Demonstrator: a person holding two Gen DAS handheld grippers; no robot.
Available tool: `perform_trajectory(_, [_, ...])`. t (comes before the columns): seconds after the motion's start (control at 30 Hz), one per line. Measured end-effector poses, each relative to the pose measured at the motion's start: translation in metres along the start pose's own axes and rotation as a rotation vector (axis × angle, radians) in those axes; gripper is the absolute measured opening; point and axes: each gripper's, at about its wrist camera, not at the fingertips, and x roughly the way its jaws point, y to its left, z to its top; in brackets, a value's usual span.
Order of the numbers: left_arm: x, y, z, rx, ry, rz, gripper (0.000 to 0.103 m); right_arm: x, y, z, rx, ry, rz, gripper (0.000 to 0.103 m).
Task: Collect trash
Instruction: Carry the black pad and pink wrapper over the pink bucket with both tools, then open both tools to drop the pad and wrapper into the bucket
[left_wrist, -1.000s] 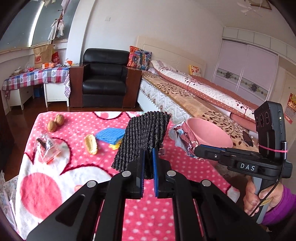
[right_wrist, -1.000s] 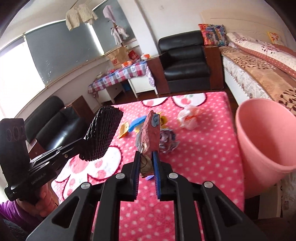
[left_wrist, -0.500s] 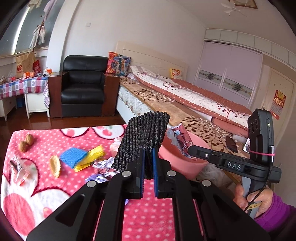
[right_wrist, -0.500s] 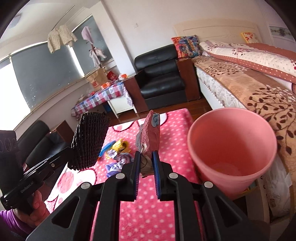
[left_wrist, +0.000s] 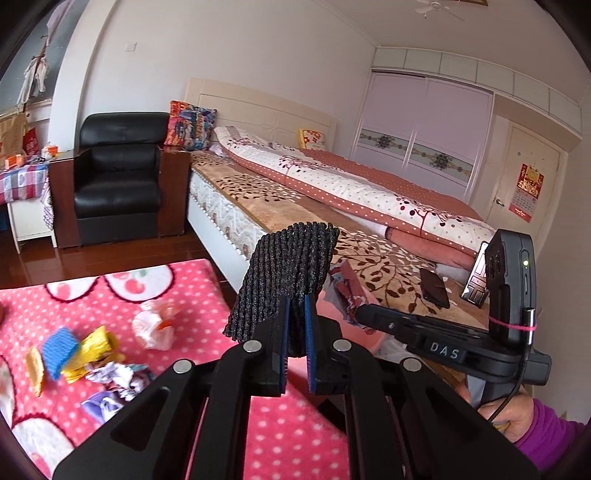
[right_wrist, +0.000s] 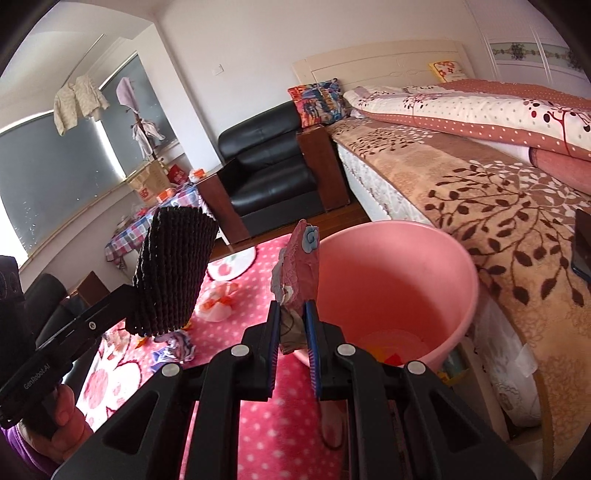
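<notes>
My left gripper (left_wrist: 295, 343) is shut on a black ribbed mat piece (left_wrist: 288, 273), held upright in the air; it also shows in the right wrist view (right_wrist: 171, 273). My right gripper (right_wrist: 291, 332) is shut on a crumpled pink wrapper (right_wrist: 301, 269), held at the near left rim of the pink bin (right_wrist: 399, 288). In the left wrist view the wrapper (left_wrist: 347, 291) sits at the right gripper's tip, and the bin (left_wrist: 328, 310) is mostly hidden behind my fingers.
The table has a pink polka-dot cloth (left_wrist: 122, 295). On it lie a white crumpled bag (left_wrist: 155, 325), blue and yellow wrappers (left_wrist: 74, 350) and purple crumpled paper (left_wrist: 114, 384). A bed (left_wrist: 369, 221) stands right of the bin, with a black phone (left_wrist: 434, 288) on it.
Both grippers have swung right, from over the table toward the bin and bed. The bin has come closer in the right wrist view, with the wrapper now at its rim.
</notes>
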Motion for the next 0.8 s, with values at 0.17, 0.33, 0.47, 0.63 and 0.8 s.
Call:
perform_trajectory(0.17, [0.026, -0.014, 0.002, 0.015, 0.033, -0.032, 0.007, 0.008, -0.014, 0.002, 0.019, -0.002, -0.026, 0.013])
perform_trajectory(0.33, [0.051, -0.019, 0.005, -0.019, 0.071, -0.057, 0.007, 0.016, -0.028, 0.003, 0.039, 0.004, -0.057, 0.013])
perform_trajectory(0.47, [0.068, -0.024, 0.007, -0.027, 0.082, -0.056, 0.007, 0.023, -0.038, 0.004, 0.050, 0.016, -0.072, 0.014])
perform_trajectory(0.63, [0.082, -0.023, 0.009, -0.036, 0.095, -0.045, 0.007, 0.029, -0.044, 0.005, 0.053, 0.021, -0.085, 0.014])
perform_trajectory(0.8, [0.091, -0.025, 0.008, -0.021, 0.106, -0.024, 0.007, 0.031, -0.045, 0.005, 0.044, 0.018, -0.099, 0.015])
